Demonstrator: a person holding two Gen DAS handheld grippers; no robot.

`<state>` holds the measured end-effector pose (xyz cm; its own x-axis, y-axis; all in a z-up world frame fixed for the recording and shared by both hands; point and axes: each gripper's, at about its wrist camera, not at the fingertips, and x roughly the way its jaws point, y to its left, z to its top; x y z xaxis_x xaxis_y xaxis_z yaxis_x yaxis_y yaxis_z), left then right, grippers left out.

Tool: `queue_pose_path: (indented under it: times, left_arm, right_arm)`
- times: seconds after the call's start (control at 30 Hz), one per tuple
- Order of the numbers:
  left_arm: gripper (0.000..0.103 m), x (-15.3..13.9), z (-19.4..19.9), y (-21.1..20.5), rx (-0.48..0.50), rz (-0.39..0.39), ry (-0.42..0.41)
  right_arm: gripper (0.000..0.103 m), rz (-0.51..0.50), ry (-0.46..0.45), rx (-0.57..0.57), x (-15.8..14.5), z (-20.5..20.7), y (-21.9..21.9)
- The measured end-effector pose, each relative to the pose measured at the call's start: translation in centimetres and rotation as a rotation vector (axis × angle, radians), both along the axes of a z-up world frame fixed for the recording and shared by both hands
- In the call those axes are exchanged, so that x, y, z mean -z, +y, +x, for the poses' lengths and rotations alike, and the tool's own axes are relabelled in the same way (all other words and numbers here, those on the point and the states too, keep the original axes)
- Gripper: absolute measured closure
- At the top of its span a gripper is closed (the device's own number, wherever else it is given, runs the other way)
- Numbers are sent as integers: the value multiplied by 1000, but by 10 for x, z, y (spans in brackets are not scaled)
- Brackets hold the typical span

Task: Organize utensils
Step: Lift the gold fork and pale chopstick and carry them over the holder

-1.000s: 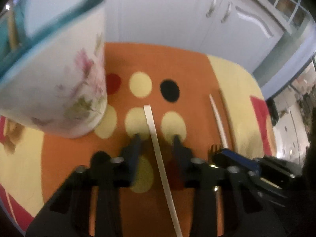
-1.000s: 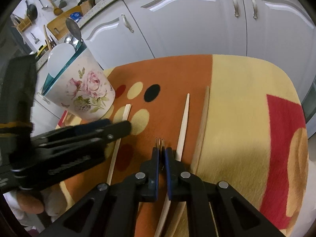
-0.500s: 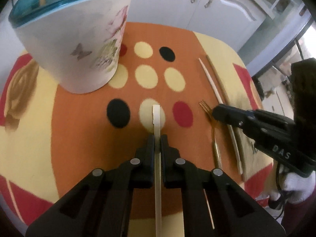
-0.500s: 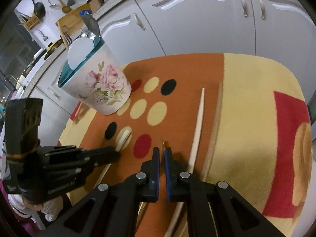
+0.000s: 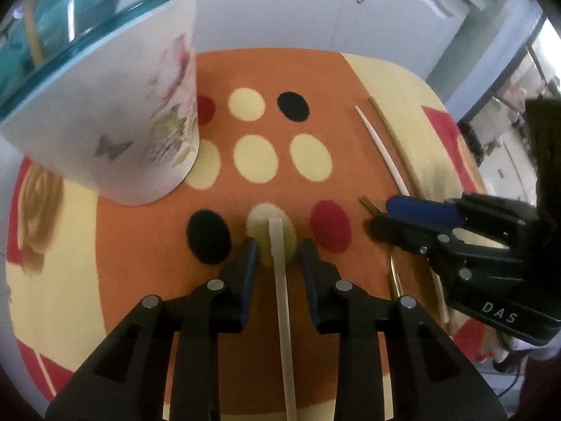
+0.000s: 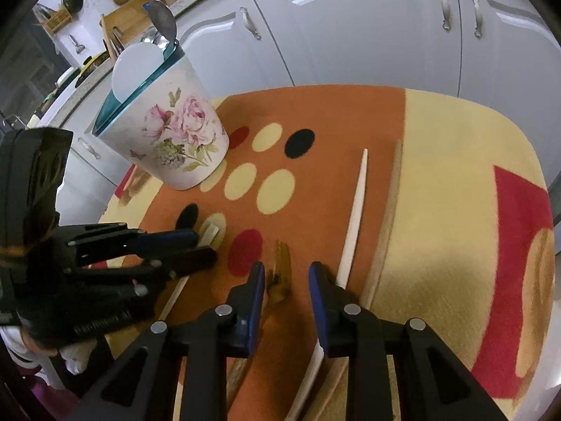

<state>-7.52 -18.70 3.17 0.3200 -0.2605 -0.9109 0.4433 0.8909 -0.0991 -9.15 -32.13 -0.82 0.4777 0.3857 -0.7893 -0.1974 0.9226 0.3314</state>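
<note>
Left wrist view: my left tongs (image 5: pixel 277 249) just opened, jaws apart, cream flat stick (image 5: pixel 282 298) lying loose between them on orange mat (image 5: pixel 147 217). Floral holder (image 5: pixel 115 122) far left.

Right wrist view: my right tongs (image 6: pixel 285 275) just opened, gold fork (image 6: pixel 280 270) between jaws, ungripped. White stick (image 6: pixel 354 224) just right.

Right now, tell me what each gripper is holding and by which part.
Nothing. The left gripper straddles the cream stick; the right gripper straddles the gold fork. Both jaws have just been opening.
</note>
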Motion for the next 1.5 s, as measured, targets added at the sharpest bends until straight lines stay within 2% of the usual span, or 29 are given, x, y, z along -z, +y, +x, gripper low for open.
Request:
queue_pose_path:
  times: [0.03, 0.07, 0.1, 0.17, 0.23, 0.37, 0.63, 0.93, 1.2, 1.37, 1.5]
  left_arm:
    - [79, 0, 1, 0, -1, -6, -5]
    - [88, 0, 1, 1, -2, -13, -10]
    - [96, 1, 2, 3, 2, -17, -14]
    - [97, 0, 3, 10, 6, -49, 1]
    - [97, -4, 5, 22, -10, -103, 30]
    - [97, -26, 0, 44, -30, -197, 15]
    - [97, -76, -15, 67, -33, -303, -57]
    - [97, -145, -10, 108, -103, -439, -178]
    - [97, -190, 38, 143, -222, -497, -313]
    - [97, -197, 72, 154, -299, -489, -402]
    - [97, -196, 97, 160, -365, -510, -435]
  right_arm:
    - [78, -4, -2, -2, 0, 1, 1]
    - [81, -9, -3, -5, 0, 2, 2]
    - [89, -25, -4, -9, -1, 3, 4]
    - [100, -41, 4, -16, -2, 4, 7]
    - [100, -33, -5, -10, -6, 0, 4]
    - [101, 10, -34, 8, -20, -11, -4]
    - [101, 72, -142, 14, -68, -30, -6]
    - [101, 71, -250, -31, -115, -29, 17]
    - [101, 81, -360, -63, -164, -9, 43]
    - [101, 70, -432, -40, -189, 15, 58]
    - [101, 49, -491, -5, -205, 40, 69]
